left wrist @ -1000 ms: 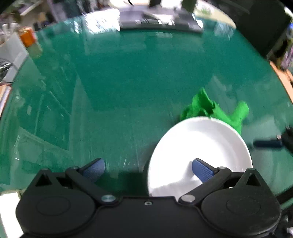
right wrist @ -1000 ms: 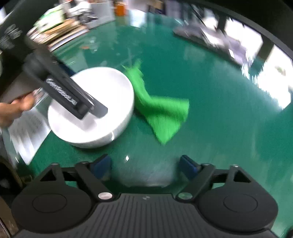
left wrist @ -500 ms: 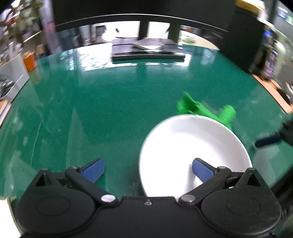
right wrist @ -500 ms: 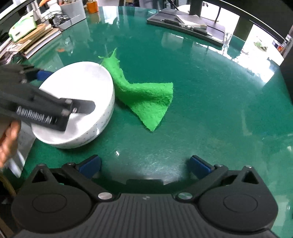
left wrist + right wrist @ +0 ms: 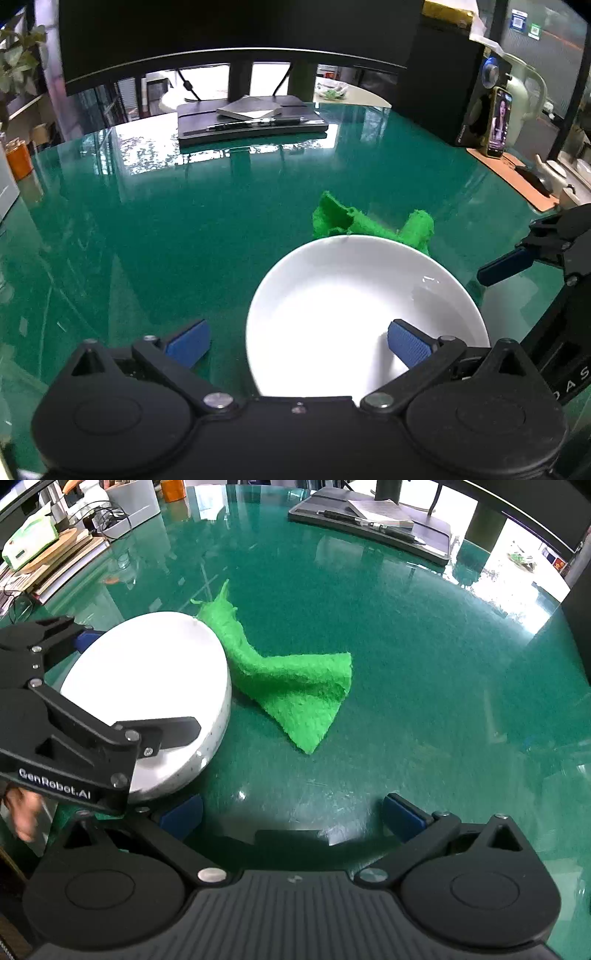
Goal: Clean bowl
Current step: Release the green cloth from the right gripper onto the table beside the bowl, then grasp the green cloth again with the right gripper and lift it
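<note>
The white bowl (image 5: 354, 306) sits on the green counter (image 5: 424, 664), green cloth (image 5: 295, 690) touching its far rim; the left gripper (image 5: 295, 341), released, straddles the near rim and should clamp squarely; the right gripper (image 5: 291, 812), released, should pinch the cloth's free corner.

green glass table (image 5: 184, 221), monitor (image 5: 236, 37), notebook (image 5: 249, 109), phone (image 5: 499, 123), orange container (image 5: 16, 162)
</note>
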`<state>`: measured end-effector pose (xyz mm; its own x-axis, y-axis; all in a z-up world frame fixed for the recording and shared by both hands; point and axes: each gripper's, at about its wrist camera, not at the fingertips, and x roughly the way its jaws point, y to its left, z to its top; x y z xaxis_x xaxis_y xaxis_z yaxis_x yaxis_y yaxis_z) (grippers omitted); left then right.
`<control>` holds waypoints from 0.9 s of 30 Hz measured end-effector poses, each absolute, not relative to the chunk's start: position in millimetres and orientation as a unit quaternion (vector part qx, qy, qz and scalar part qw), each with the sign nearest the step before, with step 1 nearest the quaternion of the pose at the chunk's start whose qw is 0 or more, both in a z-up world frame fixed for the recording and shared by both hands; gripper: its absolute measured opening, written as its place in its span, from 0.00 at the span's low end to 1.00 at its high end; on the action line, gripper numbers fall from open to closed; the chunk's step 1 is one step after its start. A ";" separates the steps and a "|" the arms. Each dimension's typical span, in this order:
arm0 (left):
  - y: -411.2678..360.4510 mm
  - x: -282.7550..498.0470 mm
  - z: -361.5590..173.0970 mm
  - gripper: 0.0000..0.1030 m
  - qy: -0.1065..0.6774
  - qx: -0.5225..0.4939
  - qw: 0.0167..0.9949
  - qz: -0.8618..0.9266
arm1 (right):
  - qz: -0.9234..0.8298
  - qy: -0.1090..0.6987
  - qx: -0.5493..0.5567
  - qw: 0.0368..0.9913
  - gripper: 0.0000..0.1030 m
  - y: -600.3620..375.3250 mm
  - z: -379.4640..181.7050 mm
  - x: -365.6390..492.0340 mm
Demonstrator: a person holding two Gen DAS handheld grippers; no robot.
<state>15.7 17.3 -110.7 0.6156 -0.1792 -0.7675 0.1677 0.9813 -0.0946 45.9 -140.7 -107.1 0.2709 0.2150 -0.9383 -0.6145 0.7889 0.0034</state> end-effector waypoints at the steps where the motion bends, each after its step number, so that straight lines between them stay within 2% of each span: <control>1: 16.9 19.3 -109.1 1.00 0.441 0.000 0.892 -0.098 | 0.268 0.540 -0.184 0.777 1.00 -141.0 -107.2 46.0; 6: 17.5 24.0 -105.7 1.00 0.475 -0.004 0.877 -0.077 | 0.268 0.532 -0.180 0.782 1.00 -143.5 -107.7 44.7; 7: 18.0 25.4 -104.1 0.95 0.479 -0.006 0.875 -0.077 | 0.263 0.530 -0.176 0.787 1.00 -146.7 -107.7 43.3; 8: 18.4 27.0 -102.1 0.88 0.482 -0.009 0.873 -0.077 | 0.260 0.529 -0.173 0.789 1.00 -148.5 -107.5 42.1; 10: 20.6 28.0 -95.3 0.40 0.481 -0.017 0.872 -0.093 | 0.256 0.529 -0.170 0.791 1.00 -152.2 -106.6 39.8; 13: 23.2 38.1 -86.1 0.22 0.500 -0.021 0.861 -0.092 | 0.250 0.527 -0.166 0.795 0.97 -164.9 -104.2 35.0; 15: 21.4 38.3 -82.7 0.18 0.499 -0.010 0.862 -0.095 | 0.252 0.517 -0.164 0.801 0.85 -171.9 -100.7 32.9; 16: 17.5 37.1 -80.0 0.15 0.493 0.009 0.865 -0.092 | 0.255 0.507 -0.165 0.807 0.65 -176.5 -97.5 32.2; 17: 8.5 33.2 -74.7 0.14 0.475 0.050 0.875 -0.077 | 0.258 0.498 -0.165 0.812 0.39 -181.1 -94.2 31.5; 19: -12.1 23.8 -62.8 0.12 0.431 0.142 0.890 -0.040 | 0.259 0.483 -0.173 0.819 0.24 -188.5 -88.6 33.3; 21: -36.1 17.2 -60.5 0.11 0.397 0.238 0.887 -0.007 | 0.264 0.463 -0.172 0.829 0.23 -202.1 -82.5 38.1; 22: -40.8 17.7 -60.7 0.11 0.401 0.248 0.882 -0.004 | 0.269 0.460 -0.169 0.829 0.23 -208.1 -81.6 41.0; 27: -43.0 26.3 -58.3 0.12 0.450 0.202 0.870 0.005 | 0.289 0.478 -0.147 0.817 0.28 -235.4 -87.9 62.4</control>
<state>26.3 -43.0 -58.3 0.5941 0.1910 -0.7814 0.1730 0.9184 0.3560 62.4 -235.4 -87.9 0.3770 0.3316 -0.8648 -0.6122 0.7899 0.0359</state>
